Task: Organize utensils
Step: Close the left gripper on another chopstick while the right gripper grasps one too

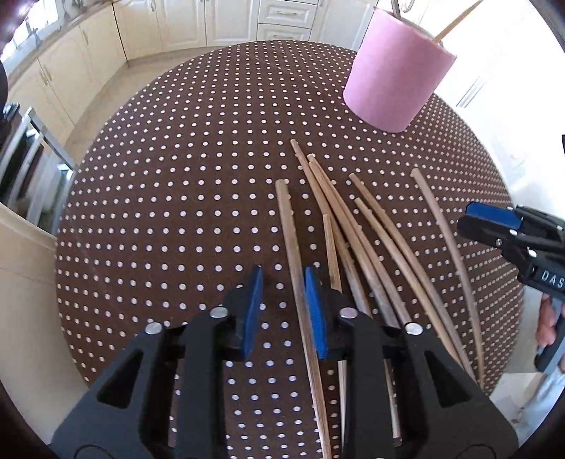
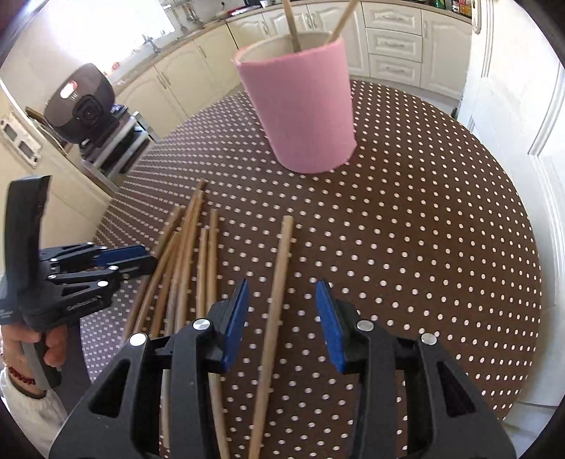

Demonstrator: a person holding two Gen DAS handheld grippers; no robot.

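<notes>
"Chopsticks [image 1: 353,229], whereabouts?"

"Loose on the dotted desk [image 1: 176,176], fanned out on the near side of the pink cup [image 2: 303,106], tips toward it. Two more [image 2: 293,31] already standing inside the cup, leaning on its rim."

"Left gripper [image 1: 284,279]?"

"Pointing steeply down, short of the cup, jaws spread narrowly astride the leftmost stick [image 1: 287,226]. One blue pad just beside or maybe brushing the wood, clear gap at the other. Nothing pinched yet."

"Right gripper [image 2: 281,284]?"

"Likewise short of the cup, jaws spread wider, astride the lone stick [image 2: 282,254] lying apart from the fan, on the side under the cup's base. Gaps on both sides, so no hold there either."

"Handling?"

"Probably wooden or bamboo: very light, stiff, thin, smooth and round. Likely to roll on the cloth or swivel between flat pads if caught off centre. Little risk of breakage; more risk of dragging a neighbour along from the crossed bundle."

"Best place to take hold?"

"Near the middle of the length, or a little toward the end away from the cup, pads square across the shaft. Easier then to tip upright and drop the far end into the cup. Firm squeeze, low to the cloth, one stick only."
</notes>
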